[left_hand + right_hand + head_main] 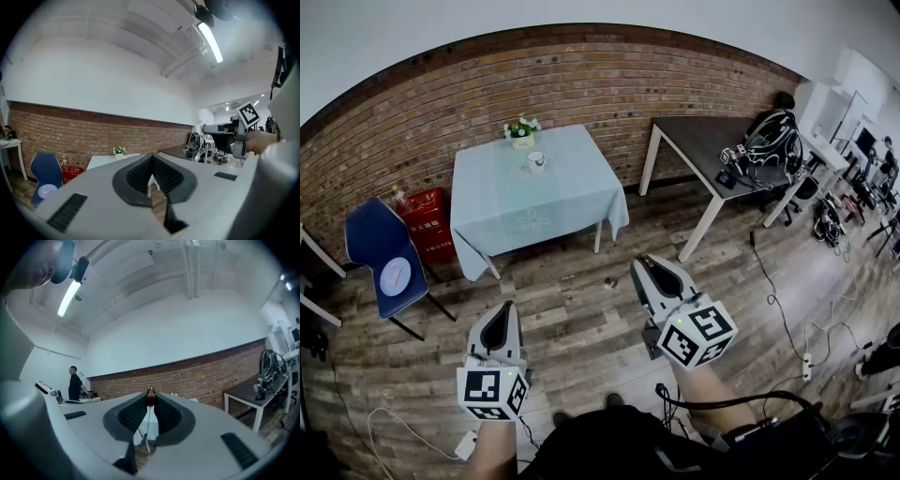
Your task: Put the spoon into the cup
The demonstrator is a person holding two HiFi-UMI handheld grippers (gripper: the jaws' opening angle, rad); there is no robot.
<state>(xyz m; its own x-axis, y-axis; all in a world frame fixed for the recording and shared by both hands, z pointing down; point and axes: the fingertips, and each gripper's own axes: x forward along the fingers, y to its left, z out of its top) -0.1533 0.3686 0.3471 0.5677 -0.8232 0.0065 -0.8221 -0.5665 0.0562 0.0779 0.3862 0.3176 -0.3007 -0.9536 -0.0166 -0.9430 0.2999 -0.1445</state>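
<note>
Spoon (pixel 150 399) held, cup (pixel 536 161) far ahead
Right hand-held gripper (pixel 642 267) pinches the spoon; left hand-held gripper (pixel 503 307) pressed together; cup sits on desk (pixel 506 202).

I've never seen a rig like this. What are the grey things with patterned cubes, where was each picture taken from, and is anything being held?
No robot here: a person stands on a wood floor with hand-held tongs in each hand; the patterned cubes are part of them. The head view is from a camera on the person's head, looking down. The other two are from cameras riding on the left and right tongs, looking along their jaws. The right tongs grip a spoon by the brown end of its handle; the rest hangs down. The left tongs are shut on nothing. Some way ahead stands a table under a pale blue cloth, with a cup and a small pot of flowers on it.
</note>
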